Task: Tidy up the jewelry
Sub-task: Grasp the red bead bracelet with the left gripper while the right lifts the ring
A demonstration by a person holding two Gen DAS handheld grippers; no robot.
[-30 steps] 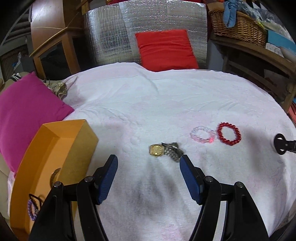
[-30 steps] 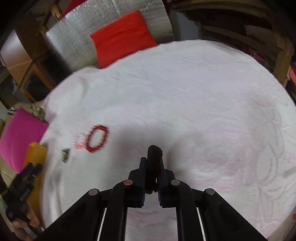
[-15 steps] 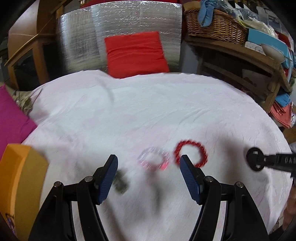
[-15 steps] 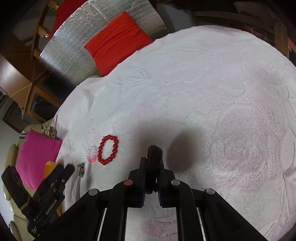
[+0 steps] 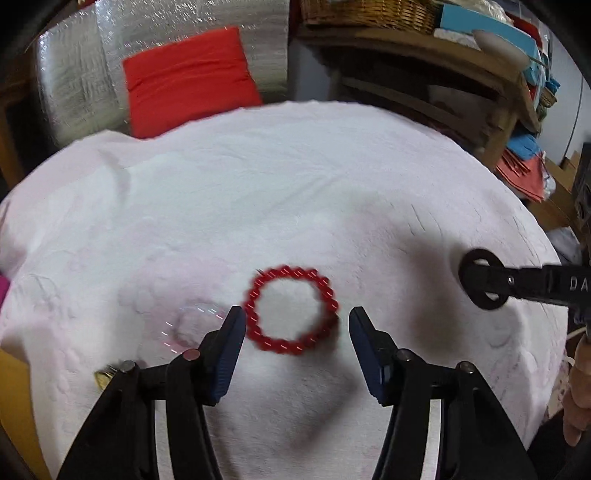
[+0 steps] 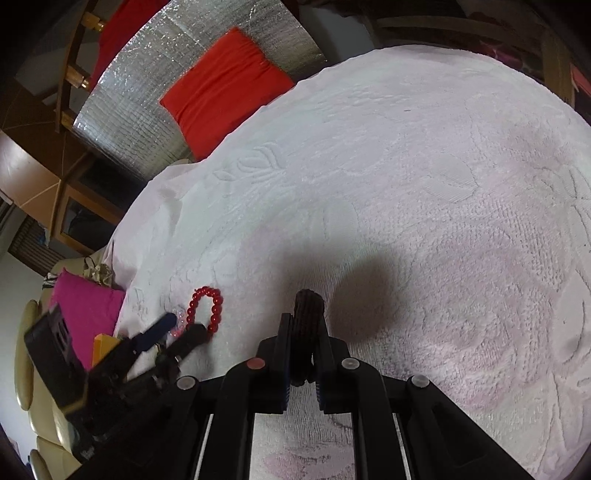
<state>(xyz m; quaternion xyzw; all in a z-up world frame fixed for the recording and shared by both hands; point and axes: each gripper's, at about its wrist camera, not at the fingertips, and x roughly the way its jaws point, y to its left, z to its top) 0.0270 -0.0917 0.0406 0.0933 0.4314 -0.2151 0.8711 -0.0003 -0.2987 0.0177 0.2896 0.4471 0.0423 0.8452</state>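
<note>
A red bead bracelet lies flat on the white bedspread, just ahead of my open left gripper and between its blue fingertips. A clear pink bead bracelet lies blurred just left of it. A corner of the gold watch shows behind the left finger. My right gripper is shut on a dark ring-shaped bracelet and holds it above the bedspread; that bracelet also shows at the right of the left wrist view. The red bracelet also shows in the right wrist view.
An orange box sits at the bed's left edge beside a magenta cushion. A red cushion leans on a silver foil panel at the back. A wooden shelf with a wicker basket stands at the back right.
My left gripper has swung right from the watch, past the pink bracelet, and now faces the red bracelet. The right gripper still holds the dark bracelet and has drifted lower over the bed.
</note>
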